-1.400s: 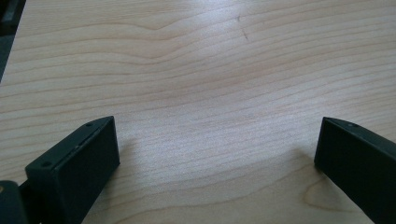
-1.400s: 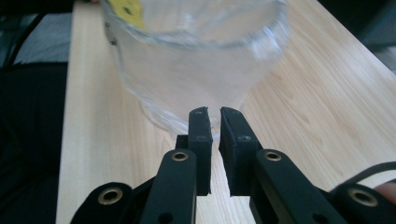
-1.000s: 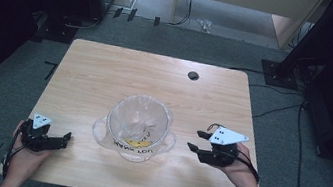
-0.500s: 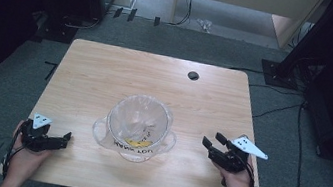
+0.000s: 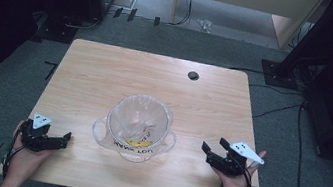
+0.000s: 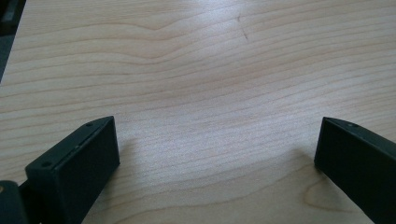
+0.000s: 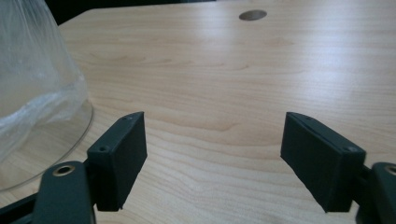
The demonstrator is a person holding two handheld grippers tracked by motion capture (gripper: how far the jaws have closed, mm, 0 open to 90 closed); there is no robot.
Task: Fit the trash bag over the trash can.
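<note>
A clear plastic bowl [image 5: 138, 125] with a handle on each side stands on the wooden table [image 5: 107, 74], near the person's edge, and serves as the marker for everything else. The right gripper [image 5: 213, 151] rests to the bowl's right, apart from it, its jaws having just been opening and now spread wide with only bare wood between them; in the right gripper view the bowl's wall [image 7: 32, 93] lies off to the left of the jaws. The left gripper [image 5: 64, 139] sits lower left of the bowl, jaws also spread over empty wood. The bowl's handles run left to right, one toward each gripper; both grippers look about equally near.
</note>
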